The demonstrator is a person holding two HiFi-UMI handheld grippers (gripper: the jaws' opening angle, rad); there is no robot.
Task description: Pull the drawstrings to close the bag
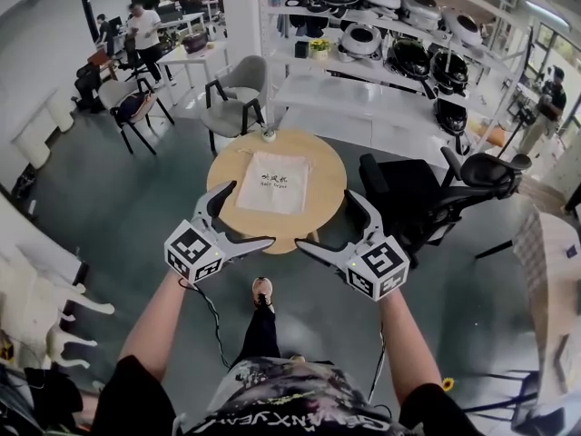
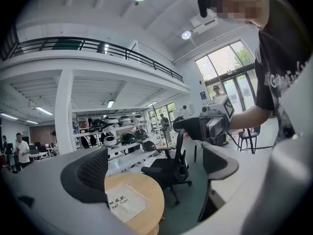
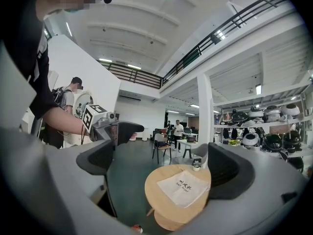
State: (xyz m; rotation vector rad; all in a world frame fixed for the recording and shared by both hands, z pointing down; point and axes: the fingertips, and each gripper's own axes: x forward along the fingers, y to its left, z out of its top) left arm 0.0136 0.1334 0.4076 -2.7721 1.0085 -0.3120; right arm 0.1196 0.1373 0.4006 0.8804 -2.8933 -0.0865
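Round table [image 1: 327, 189] at centre, small pot [image 1: 269, 135] on its 12 o'clock rim. Black chair [image 1: 427, 198] at 3 o'clock, grey chair [image 1: 238, 98] at 11. Shelves [image 1: 354, 94] of appliances at 1 o'clock. Person [image 1: 143, 30] at far 10 o'clock.

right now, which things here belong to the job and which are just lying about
Job: bag; left tool and right tool, both open and empty.

Lying about: table under the bag; small pot at its far edge; grey chair; black chair; shelves.
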